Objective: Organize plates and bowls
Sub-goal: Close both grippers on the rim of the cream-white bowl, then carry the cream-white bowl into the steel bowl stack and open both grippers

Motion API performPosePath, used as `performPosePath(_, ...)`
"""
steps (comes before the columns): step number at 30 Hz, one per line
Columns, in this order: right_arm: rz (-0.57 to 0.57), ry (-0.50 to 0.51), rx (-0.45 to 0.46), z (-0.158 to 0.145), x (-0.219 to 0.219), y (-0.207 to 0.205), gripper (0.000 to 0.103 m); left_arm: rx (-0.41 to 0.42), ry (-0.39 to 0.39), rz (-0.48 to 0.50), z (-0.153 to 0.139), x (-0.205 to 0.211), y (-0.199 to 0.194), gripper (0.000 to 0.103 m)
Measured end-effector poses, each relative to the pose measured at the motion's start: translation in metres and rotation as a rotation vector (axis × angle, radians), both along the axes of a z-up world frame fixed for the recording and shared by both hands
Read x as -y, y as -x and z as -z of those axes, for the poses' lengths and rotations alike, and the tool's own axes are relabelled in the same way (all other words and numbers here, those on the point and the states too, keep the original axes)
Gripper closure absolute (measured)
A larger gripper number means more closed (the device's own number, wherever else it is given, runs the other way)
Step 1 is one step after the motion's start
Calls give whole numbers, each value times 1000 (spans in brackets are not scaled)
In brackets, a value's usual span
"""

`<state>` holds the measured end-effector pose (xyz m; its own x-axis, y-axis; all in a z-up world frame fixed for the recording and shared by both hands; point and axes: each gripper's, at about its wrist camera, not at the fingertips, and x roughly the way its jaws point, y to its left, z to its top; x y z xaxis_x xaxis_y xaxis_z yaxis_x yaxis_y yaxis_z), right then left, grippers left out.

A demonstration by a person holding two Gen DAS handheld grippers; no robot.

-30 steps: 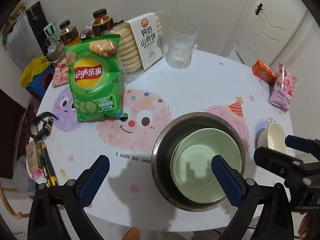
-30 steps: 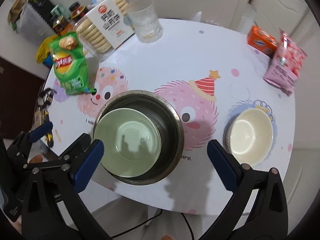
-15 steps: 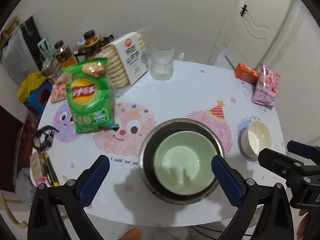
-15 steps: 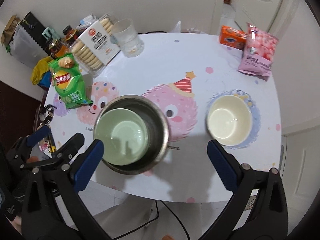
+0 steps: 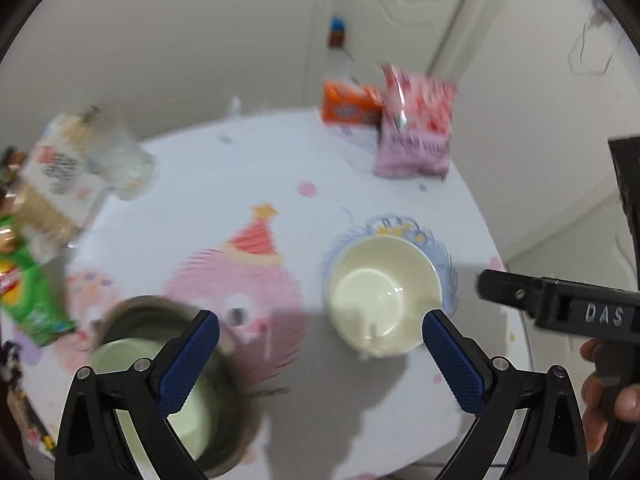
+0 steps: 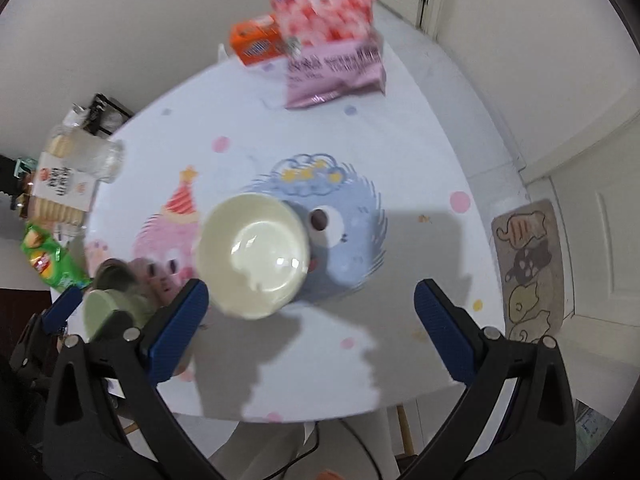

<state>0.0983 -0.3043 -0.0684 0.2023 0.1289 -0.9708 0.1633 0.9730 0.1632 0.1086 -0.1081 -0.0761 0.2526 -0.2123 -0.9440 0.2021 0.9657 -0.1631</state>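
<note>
A cream bowl (image 5: 384, 296) stands upright on the white patterned table (image 5: 260, 168); it also shows in the right wrist view (image 6: 254, 254). A steel bowl (image 5: 132, 312) holds a pale green bowl (image 5: 132, 364) at the lower left; both are blurred, and the green bowl shows in the right wrist view (image 6: 100, 314). My left gripper (image 5: 320, 360) is open and empty, above the table's near edge, with the cream bowl just ahead of its right finger. My right gripper (image 6: 308, 328) is open and empty, the cream bowl ahead of its left finger.
A pink snack bag (image 5: 416, 128) and an orange box (image 5: 348, 108) sit at the far edge. A glass (image 5: 120, 160), a biscuit box (image 5: 56, 184) and a green chip bag (image 5: 24, 280) sit at the left. A floor mat (image 6: 528, 268) lies right of the table.
Both grippers have swung to the right. The cream bowl now sits near the centre of both views; the steel bowl with the green bowl has slid to the lower left. Both stay open.
</note>
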Motion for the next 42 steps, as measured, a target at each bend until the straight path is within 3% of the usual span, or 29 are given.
performPosePath(2, -21, -24, -45, 21, 4, -11, 1, -62, -12, 26, 25, 19, -8, 1)
performPosePath(6, -48, -42, -104, 54, 5, -23, 2, -103, -28, 36, 54, 32, -11, 1)
performPosePath(9, -57, -56, -136, 71, 3, -28, 9, -136, -25, 30, 71, 33, -16, 5)
performPosePath(11, -59, -61, -156, 81, 3, -33, 19, -151, -34, 21, 81, 33, -19, 21)
performPosePath(13, -62, -70, -188, 91, 1, -36, 35, -179, -58, 15, 93, 33, -23, 57)
performPosePath(15, -71, -76, -211, 98, 0, -41, 49, -219, -68, 9, 103, 32, -26, 75)
performPosePath(16, -77, -67, -220, 100, -1, -42, 59, -239, -69, 8, 109, 32, -26, 79)
performPosePath(22, -131, -97, -229, 100, -12, -45, 95, -228, -73, 6, 113, 32, -25, 93)
performPosePath(24, -156, -54, -217, 98, -19, -47, 95, -237, -59, -7, 115, 29, -25, 94)
performPosePath(32, -182, -70, -176, 78, -23, -43, 94, -179, -58, -18, 91, 19, -20, 95)
performPosePath(36, -224, -63, -123, 45, -35, -39, 93, -130, -52, -38, 55, 9, -17, 95)
performPosePath(42, -336, -79, -47, -12, -75, -31, 93, -64, -66, -130, -8, -42, -14, 95)
